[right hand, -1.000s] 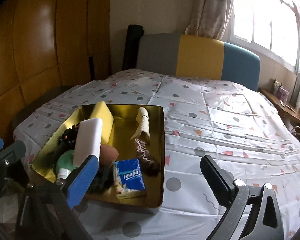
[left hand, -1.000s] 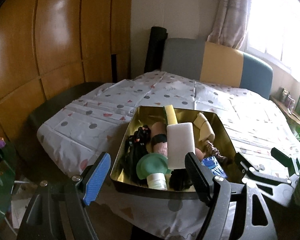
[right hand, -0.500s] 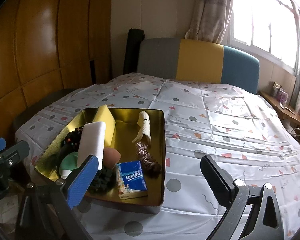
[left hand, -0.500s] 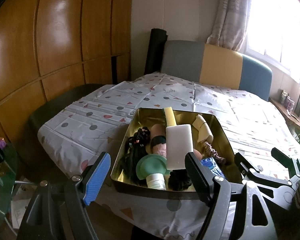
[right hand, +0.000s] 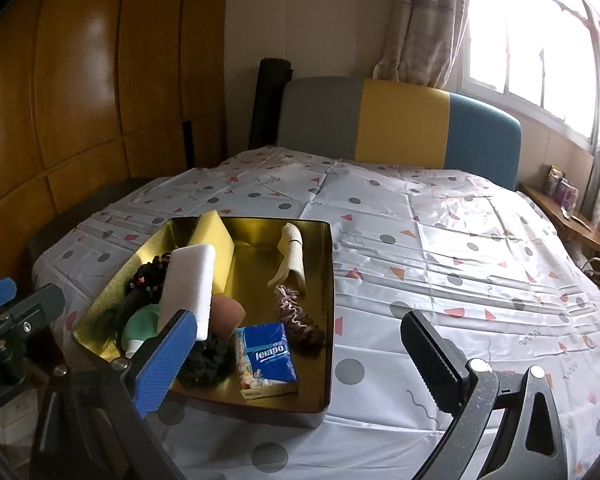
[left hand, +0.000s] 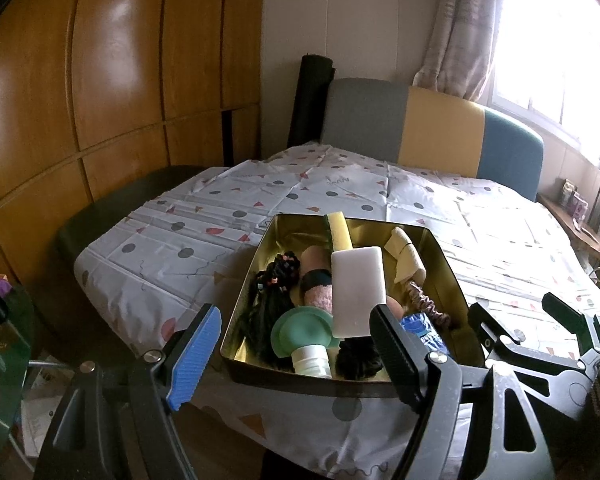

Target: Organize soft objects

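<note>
A gold metal tin (right hand: 329, 296) sits near the front left edge of a table covered by a white cloth (right hand: 440, 248) printed with grey dots and red triangles. The tin holds all the soft items in view. A yellow sponge (right hand: 216, 240) stands on edge against the tin's far wall. A white foam block (right hand: 190, 284) leans upright just in front of it, touching it. Left of the block lies a dark bundle of hair ties (left hand: 276, 280) and a green cap on a white bottle (left hand: 304, 340). A brown round sponge (right hand: 228, 314) rests at the foot of the block. A rolled beige bandage (right hand: 292, 252) lies toward the tin's far right. A pink-brown scrunchie (right hand: 298, 316) lies just in front of the bandage. A blue tissue pack (right hand: 266, 356) lies flat at the near side, beside a black scrunchie (right hand: 206, 364).

The left gripper (left hand: 296, 354) hangs in front of the tin's near wall, jaws spread wide, nothing between them. The right gripper (right hand: 296, 362) hangs over the near right part of the tin, jaws likewise wide apart and empty; its blue finger (right hand: 164, 364) overlaps the foam block in the right wrist view, contact not determinable.

A grey, yellow and blue headboard (right hand: 400, 124) stands beyond the table
</note>
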`<act>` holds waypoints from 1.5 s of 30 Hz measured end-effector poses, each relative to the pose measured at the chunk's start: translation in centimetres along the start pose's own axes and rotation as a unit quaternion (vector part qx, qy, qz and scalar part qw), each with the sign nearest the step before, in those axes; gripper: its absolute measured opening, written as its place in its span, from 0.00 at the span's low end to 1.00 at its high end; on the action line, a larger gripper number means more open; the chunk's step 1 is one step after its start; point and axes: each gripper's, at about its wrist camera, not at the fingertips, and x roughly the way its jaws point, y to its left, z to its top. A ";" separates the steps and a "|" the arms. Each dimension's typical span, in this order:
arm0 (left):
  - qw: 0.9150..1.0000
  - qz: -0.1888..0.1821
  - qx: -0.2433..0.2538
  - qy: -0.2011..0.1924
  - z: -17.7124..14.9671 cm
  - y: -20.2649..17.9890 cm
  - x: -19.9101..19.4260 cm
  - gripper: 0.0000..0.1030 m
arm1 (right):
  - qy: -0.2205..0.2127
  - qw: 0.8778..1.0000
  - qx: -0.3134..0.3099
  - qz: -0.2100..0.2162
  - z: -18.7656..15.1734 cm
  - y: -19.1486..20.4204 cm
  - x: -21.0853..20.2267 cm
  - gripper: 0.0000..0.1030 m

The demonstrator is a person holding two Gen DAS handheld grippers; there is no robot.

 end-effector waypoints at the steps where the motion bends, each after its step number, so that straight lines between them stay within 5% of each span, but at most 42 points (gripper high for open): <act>1: 1.000 0.000 0.000 0.000 0.0 0.0 0.0 0.76 | 0.000 1.000 0.000 0.001 0.0 0.0 0.0 1.00; 45: 1.000 0.001 0.005 0.018 -0.6 0.1 0.9 0.76 | 0.007 1.000 0.006 0.004 -0.5 -0.3 0.3 1.00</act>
